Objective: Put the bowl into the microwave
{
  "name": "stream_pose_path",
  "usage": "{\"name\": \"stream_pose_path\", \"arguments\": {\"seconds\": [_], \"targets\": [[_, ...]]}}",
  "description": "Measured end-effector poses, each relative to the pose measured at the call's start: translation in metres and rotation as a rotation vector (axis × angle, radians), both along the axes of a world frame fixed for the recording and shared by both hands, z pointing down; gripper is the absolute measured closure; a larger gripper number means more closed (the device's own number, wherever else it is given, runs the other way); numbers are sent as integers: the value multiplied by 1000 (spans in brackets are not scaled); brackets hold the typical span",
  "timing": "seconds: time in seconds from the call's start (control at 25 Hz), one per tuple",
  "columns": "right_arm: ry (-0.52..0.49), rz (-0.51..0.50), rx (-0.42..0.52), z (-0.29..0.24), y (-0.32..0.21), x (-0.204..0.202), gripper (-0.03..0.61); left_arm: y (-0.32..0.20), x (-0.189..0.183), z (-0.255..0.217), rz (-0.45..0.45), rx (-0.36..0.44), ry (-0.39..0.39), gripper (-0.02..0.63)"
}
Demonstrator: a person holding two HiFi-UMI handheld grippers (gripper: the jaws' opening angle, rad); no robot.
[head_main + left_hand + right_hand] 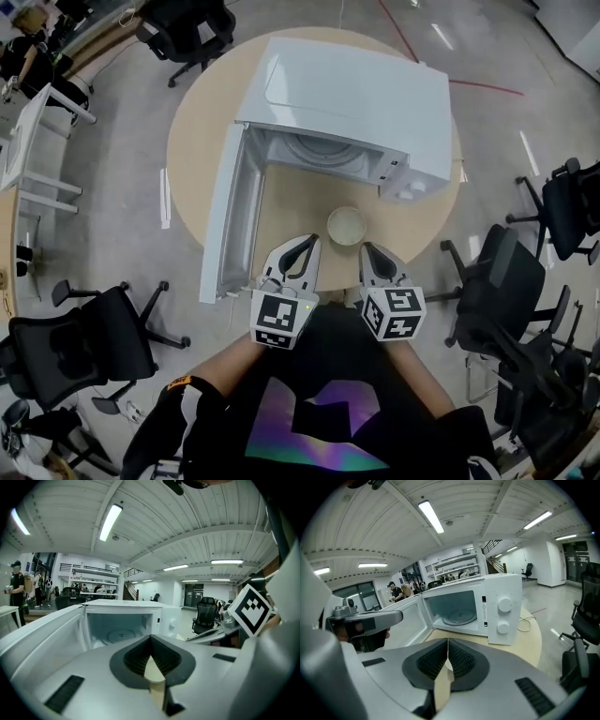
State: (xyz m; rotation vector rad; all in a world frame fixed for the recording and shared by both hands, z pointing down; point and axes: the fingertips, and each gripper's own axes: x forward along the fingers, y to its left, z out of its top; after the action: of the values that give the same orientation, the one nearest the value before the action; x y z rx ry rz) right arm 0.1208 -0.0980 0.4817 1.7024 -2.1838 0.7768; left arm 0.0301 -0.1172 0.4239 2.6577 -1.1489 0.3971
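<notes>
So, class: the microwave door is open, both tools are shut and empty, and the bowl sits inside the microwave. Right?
One slip: the bowl sits on the table in front of the microwave, not inside it, as the head view shows. The door is open; the left tool and right tool are shut and empty.

Head view overhead, steeply down, both gripper views low, facing microwave [356,103]

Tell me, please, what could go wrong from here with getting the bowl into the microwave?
1. The left gripper and right gripper are both shut and empty; reaching in that way might push the bowl across the table rather than grasp it.
2. The microwave door stands wide open beside the left gripper, so a swing could knock it.
</notes>
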Motion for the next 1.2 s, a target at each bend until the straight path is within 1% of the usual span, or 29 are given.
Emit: {"name": "stream_pose_path", "arguments": {"seconds": [0.12, 0.36, 0.48, 0.68, 0.8, 0.92, 1.2], "targets": [[-24, -42, 1, 3, -14, 7, 561, -9, 3, 3, -57, -2, -26, 568], [-22, -85, -8, 16, -34, 29, 561, -25, 16, 17, -144, -10, -53, 568], [-36, -104, -24, 27, -41, 36, 561, -32, 18, 29, -189, -26, -72, 568], [-88, -140, -72, 49, -48, 38, 561, -39, 15, 52, -261, -62, -111, 568], [-116, -130, -112, 63, -50, 39, 561, -41, 9, 65, -294, -87, -126, 568], [-137, -110, -158, 79, -51, 41, 560, -46, 4, 77, -311, -109, -117, 568], [-209, -46, -260, 108, -51, 46, 559, -56, 2, 109, -295, -190, -106, 568]]}}
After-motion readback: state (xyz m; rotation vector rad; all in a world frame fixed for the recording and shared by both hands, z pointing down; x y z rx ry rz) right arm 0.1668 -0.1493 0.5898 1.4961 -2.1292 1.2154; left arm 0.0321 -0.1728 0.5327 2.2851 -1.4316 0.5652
